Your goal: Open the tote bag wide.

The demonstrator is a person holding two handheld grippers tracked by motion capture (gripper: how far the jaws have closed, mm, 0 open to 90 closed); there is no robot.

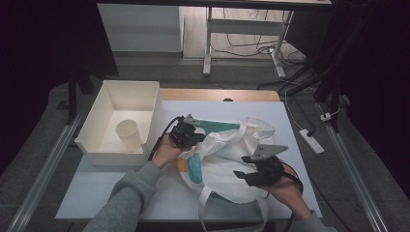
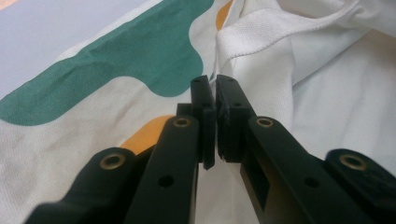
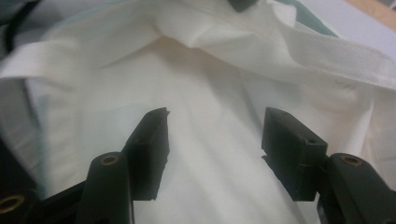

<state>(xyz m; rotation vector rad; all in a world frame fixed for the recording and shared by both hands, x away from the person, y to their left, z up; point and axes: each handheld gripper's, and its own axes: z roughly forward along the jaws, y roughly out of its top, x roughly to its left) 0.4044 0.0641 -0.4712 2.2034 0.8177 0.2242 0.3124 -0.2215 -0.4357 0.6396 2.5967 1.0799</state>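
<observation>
A white cloth tote bag (image 1: 227,154) with green, orange and blue patches lies crumpled on the white table (image 1: 106,193). My left gripper (image 1: 197,137) is at the bag's left edge. In the left gripper view its jaws (image 2: 215,81) are shut on the bag's white hem (image 2: 252,46), with the green patch (image 2: 140,65) behind them. My right gripper (image 1: 241,174) hovers over the bag's near right part. Seen from the right gripper view, that gripper (image 3: 217,114) is open and only plain white cloth (image 3: 205,79) lies beyond the pads. The bag's straps (image 1: 205,203) hang over the table's near edge.
A cream bin (image 1: 104,104) stands at the table's left with a pale cup (image 1: 129,134) upright inside it. A power strip (image 1: 312,141) lies on the floor to the right. Desk legs and cables are beyond the far edge.
</observation>
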